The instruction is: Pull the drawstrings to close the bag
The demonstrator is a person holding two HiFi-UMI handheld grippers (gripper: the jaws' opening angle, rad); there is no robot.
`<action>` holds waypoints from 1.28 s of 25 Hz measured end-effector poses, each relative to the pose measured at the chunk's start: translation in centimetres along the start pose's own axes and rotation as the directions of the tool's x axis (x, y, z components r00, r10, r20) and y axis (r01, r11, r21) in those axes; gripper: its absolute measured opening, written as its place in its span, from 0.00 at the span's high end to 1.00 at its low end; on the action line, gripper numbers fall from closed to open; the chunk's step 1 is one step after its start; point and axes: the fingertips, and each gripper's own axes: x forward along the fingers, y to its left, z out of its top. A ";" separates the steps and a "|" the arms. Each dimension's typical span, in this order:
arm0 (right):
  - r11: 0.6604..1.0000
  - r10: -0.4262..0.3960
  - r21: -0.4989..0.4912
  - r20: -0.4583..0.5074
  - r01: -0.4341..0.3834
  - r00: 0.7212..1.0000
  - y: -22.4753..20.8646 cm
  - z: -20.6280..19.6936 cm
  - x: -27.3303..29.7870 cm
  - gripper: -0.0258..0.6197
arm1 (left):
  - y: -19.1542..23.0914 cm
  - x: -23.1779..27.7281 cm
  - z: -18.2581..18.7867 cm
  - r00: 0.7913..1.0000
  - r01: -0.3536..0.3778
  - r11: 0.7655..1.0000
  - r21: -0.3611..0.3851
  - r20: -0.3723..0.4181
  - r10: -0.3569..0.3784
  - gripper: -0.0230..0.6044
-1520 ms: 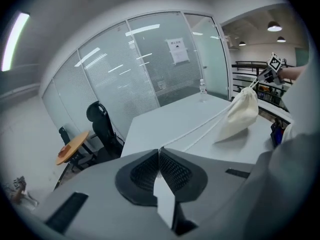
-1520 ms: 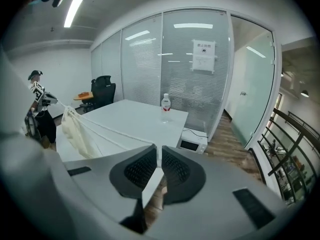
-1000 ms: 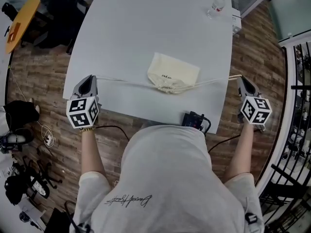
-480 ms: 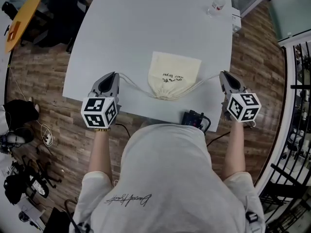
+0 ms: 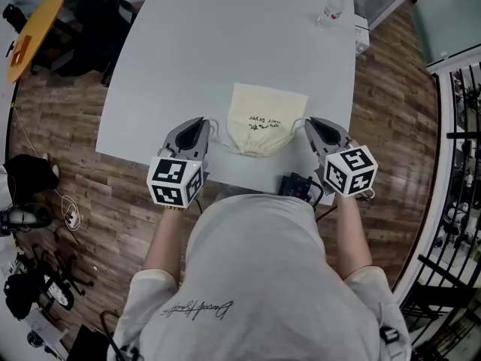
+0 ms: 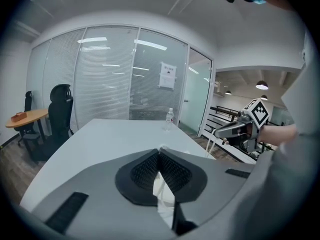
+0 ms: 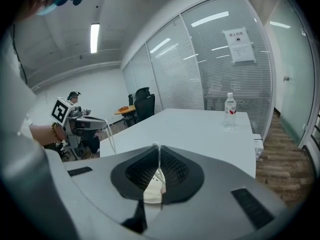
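A cream drawstring bag (image 5: 267, 115) lies flat on the white table (image 5: 225, 43), its gathered mouth toward me. My left gripper (image 5: 201, 124) is just left of the mouth, shut on the left white drawstring (image 5: 218, 135), which curves slackly to the bag. My right gripper (image 5: 310, 123) is just right of the bag, shut on the right drawstring (image 5: 300, 122). In the left gripper view the jaws (image 6: 159, 152) are pressed together with cord (image 6: 162, 196) hanging beneath. The right gripper view shows its jaws (image 7: 158, 150) closed on a thin cord as well.
A water bottle (image 5: 334, 7) and a small white box (image 5: 361, 33) stand at the table's far right corner. A black device (image 5: 298, 186) with cables sits at the near edge. A black chair (image 5: 90, 13) and an orange table (image 5: 28, 34) are at the left, a railing (image 5: 458, 164) at the right.
Both grippers have swung inward from the table's sides to either side of the bag. The drawstrings, taut a second ago, now hang slack. The bag's mouth stays gathered.
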 end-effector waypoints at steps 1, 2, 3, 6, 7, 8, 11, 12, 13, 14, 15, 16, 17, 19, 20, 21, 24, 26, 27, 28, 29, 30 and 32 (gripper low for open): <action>1.000 0.007 -0.004 0.000 -0.007 1.000 0.4 0.0 0.1 0.91 | -0.1 0.1 0.0 1.000 0.005 1.000 0.006 -0.004 -0.005 0.95; 1.000 0.013 -0.007 0.000 -0.013 1.000 0.7 0.1 0.3 0.91 | -0.2 0.1 0.0 1.000 0.006 1.000 0.008 -0.007 -0.006 0.95; 1.000 0.019 -0.008 0.000 -0.019 1.000 1.0 0.1 0.4 0.91 | -0.2 0.2 -0.1 1.000 0.006 1.000 0.005 -0.007 -0.006 0.95; 0.999 0.031 -0.010 0.001 -0.031 1.000 1.5 0.2 0.6 0.91 | -0.3 0.2 0.2 1.000 0.006 1.000 -0.013 0.004 -0.006 0.95; 0.999 0.034 -0.009 0.001 -0.034 0.999 1.6 0.2 0.6 0.91 | -0.3 0.2 0.3 1.000 0.007 1.000 -0.016 0.008 -0.006 0.95; 0.999 0.036 -0.010 0.000 -0.036 0.999 1.7 0.3 0.7 0.91 | -0.3 0.1 0.4 1.000 0.007 1.000 -0.018 0.010 -0.007 0.95; 0.999 0.043 -0.013 0.002 -0.043 0.999 2.0 0.5 0.8 0.91 | -0.4 0.1 0.5 1.000 0.007 1.000 -0.021 0.012 -0.007 0.95; 0.999 0.045 -0.015 0.003 -0.045 0.999 2.0 0.6 0.8 0.91 | -0.4 0.1 0.5 1.000 0.008 1.000 -0.022 0.013 -0.007 0.95; 0.999 0.047 -0.015 0.003 -0.047 0.999 2.1 0.7 0.8 0.91 | -0.4 0.1 0.5 1.000 0.008 1.000 -0.023 0.013 -0.008 0.95; 0.999 0.049 -0.014 0.003 -0.049 0.999 2.1 0.8 0.8 0.91 | -0.5 0.1 0.6 1.000 0.009 1.000 -0.023 0.013 -0.009 0.95; 0.999 0.051 -0.012 0.003 -0.051 0.999 2.1 0.8 0.8 0.91 | -0.5 0.1 0.6 1.000 0.011 1.000 -0.023 0.013 -0.011 0.95; 0.999 0.053 -0.010 0.004 -0.053 0.999 2.1 0.8 0.8 0.91 | -0.6 0.1 0.7 1.000 0.012 1.000 -0.023 0.013 -0.012 0.95; 0.999 0.054 -0.009 0.003 -0.054 0.999 2.1 0.8 0.8 0.91 | -0.7 0.2 0.7 1.000 0.014 1.000 -0.022 0.013 -0.013 0.95; 0.999 0.052 -0.012 0.002 -0.052 0.999 2.0 0.8 0.8 0.91 | -0.7 0.2 0.8 1.000 0.014 1.000 -0.018 0.013 -0.014 0.95; 0.999 0.050 -0.017 0.000 -0.050 0.999 2.0 0.7 0.8 0.91 | -0.7 0.2 0.8 1.000 0.013 1.000 -0.016 0.013 -0.013 0.95; 0.998 0.049 -0.024 -0.004 -0.049 0.999 2.0 0.7 0.9 0.91 | -0.6 0.3 0.8 1.000 0.012 1.000 -0.015 0.013 -0.012 0.95; 0.998 0.055 -0.032 -0.010 -0.055 0.998 2.1 0.4 1.0 0.91 | -0.4 0.3 0.7 1.000 0.011 1.000 -0.016 0.011 -0.011 0.95; 0.998 0.056 -0.024 -0.011 -0.056 0.998 2.0 0.3 0.9 0.91 | -0.5 0.2 0.6 1.000 0.012 1.000 -0.018 0.009 -0.012 0.95; 0.998 0.056 -0.021 -0.011 -0.056 0.998 1.9 0.3 0.9 0.91 | -0.5 0.2 0.7 1.000 0.013 1.000 -0.018 0.008 -0.012 0.95; 0.998 0.055 -0.021 -0.011 -0.055 0.998 1.9 0.4 0.9 0.91 | -0.6 0.2 0.7 1.000 0.013 1.000 -0.017 0.009 -0.013 0.95; 0.998 0.054 -0.021 -0.011 -0.054 0.998 1.9 0.4 0.9 0.91 | -0.6 0.3 0.8 1.000 0.014 1.000 -0.017 0.010 -0.014 0.95; 0.998 0.054 -0.022 -0.010 -0.054 0.998 1.9 0.4 0.9 0.91 | -0.6 0.3 0.8 1.000 0.014 1.000 -0.016 0.010 -0.014 0.95; 0.998 0.055 -0.022 -0.009 -0.056 0.998 1.8 0.4 0.9 0.91 | -0.6 0.4 0.8 1.000 0.013 1.000 -0.014 0.010 -0.013 0.95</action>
